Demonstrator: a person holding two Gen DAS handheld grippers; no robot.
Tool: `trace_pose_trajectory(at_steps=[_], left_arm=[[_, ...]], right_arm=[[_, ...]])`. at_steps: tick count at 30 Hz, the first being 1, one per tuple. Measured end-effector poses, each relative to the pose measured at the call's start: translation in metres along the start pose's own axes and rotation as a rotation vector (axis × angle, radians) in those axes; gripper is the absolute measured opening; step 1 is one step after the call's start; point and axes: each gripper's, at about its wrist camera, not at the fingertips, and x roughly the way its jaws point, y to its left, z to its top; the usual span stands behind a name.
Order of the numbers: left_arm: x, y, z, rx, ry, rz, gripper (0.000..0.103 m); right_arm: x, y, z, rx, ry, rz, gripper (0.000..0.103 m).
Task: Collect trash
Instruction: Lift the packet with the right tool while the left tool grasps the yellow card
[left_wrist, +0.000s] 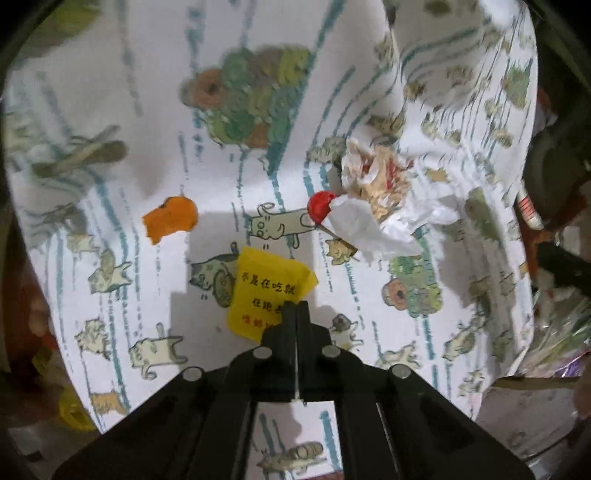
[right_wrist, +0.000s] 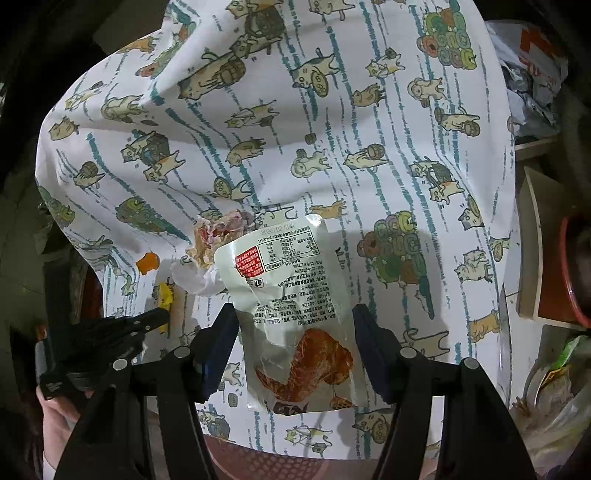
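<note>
Right tongs sit nearest the lens, their jaws standing apart on either side of a white snack pouch that lies flat on the cat-print cloth over the surface; whether the pads press it cannot be told. Left tongs are closed, seemingly pinching the lower corner of the yellow wrapper, so the step in hand looks like picking that piece up. Next, the wrapper likely needs lifting clear to a bin, leaving the crumpled tissue, orange scrap and red cap still to gather.
</note>
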Motion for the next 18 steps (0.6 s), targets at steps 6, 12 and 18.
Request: trace_pose_trajectory(at_steps=[6,12,18], left_arm=[[-0.047,0.018,-0.012,-0.067,-0.08,-0.056,0.001],[-0.09,0.015,-0.022,-0.107,-0.167,-0.073,0.001],[-0.133,0.005,-0.054,-0.071,-0.194,-0.041,0.001]], right_arm=[[-0.011,0.012,-0.007,-0.017,-0.019,0.012,0.065],[-0.045,0.026,-0.017,-0.006,-0.071,0.073,0.065],[-0.088,0.034,-0.045,0.015,-0.128,0.152,0.065]])
